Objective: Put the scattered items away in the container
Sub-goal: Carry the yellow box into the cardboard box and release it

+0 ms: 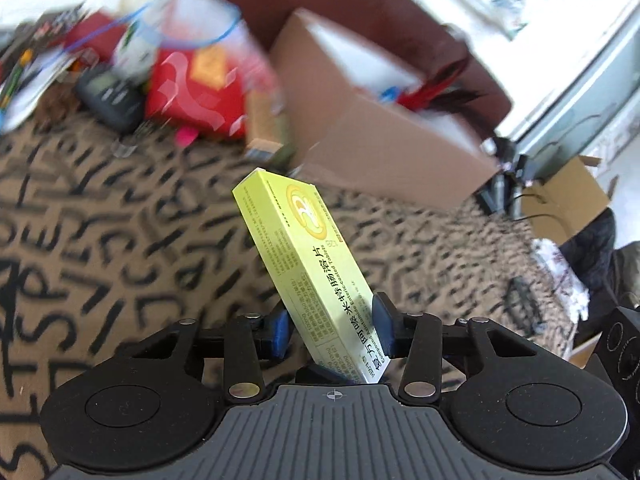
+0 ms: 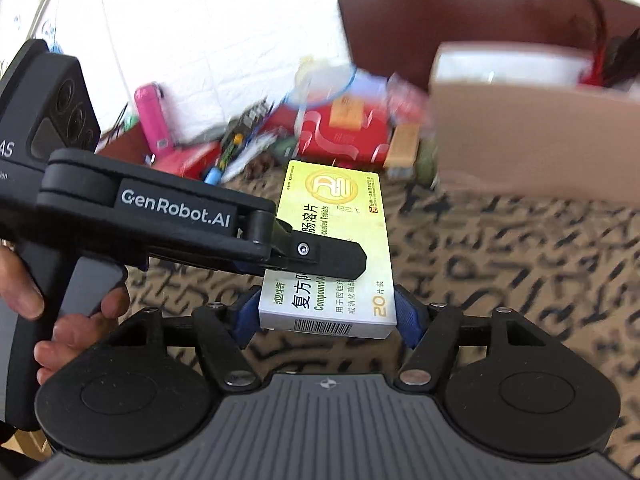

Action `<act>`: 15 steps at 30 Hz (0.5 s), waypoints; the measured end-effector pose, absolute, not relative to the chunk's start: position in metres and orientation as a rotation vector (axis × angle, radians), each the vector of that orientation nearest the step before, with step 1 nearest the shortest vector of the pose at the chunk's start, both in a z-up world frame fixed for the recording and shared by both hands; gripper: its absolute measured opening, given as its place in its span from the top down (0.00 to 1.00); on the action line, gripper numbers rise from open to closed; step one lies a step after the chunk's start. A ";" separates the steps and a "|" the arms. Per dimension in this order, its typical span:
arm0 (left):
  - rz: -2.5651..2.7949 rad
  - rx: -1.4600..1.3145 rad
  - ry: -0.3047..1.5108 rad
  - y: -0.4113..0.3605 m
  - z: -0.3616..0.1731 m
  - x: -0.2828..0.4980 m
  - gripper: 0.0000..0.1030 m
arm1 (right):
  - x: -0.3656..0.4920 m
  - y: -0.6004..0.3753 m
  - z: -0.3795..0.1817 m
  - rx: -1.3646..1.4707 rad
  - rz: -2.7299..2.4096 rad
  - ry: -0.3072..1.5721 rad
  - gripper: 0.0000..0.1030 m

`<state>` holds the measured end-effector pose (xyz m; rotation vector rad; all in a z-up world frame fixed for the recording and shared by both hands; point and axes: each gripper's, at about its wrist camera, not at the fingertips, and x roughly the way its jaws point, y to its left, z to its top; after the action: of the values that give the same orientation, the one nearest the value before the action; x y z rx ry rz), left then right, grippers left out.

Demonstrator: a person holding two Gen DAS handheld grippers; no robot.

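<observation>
Both grippers hold one yellow box: the left gripper clamps its lower end, and the right gripper fingers press its sides. The carton, at upper right, waits open. Much clutter remains at upper left. Room between looks free.
</observation>
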<state>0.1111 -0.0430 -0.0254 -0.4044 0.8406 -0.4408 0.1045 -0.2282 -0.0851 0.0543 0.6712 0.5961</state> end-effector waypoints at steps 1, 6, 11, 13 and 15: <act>-0.453 -0.397 0.824 -0.047 -0.018 0.112 0.58 | 0.105 -0.233 -0.077 0.055 0.587 0.651 0.30; -0.521 -0.353 0.745 -0.072 0.022 0.130 0.54 | 0.113 -0.253 -0.044 0.053 0.536 0.558 0.30; -0.572 -0.326 0.693 -0.095 0.055 0.161 0.48 | 0.135 -0.272 -0.015 0.051 0.486 0.481 0.30; -0.588 -0.312 0.673 -0.105 0.066 0.178 0.46 | 0.150 -0.278 -0.006 0.043 0.461 0.458 0.30; -0.594 -0.292 0.655 -0.116 0.076 0.197 0.45 | 0.168 -0.284 0.002 0.031 0.439 0.444 0.30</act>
<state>0.1973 -0.1164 0.0764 -0.2925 0.6549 -0.5943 0.1680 -0.2836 0.0015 0.0305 0.4435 0.4392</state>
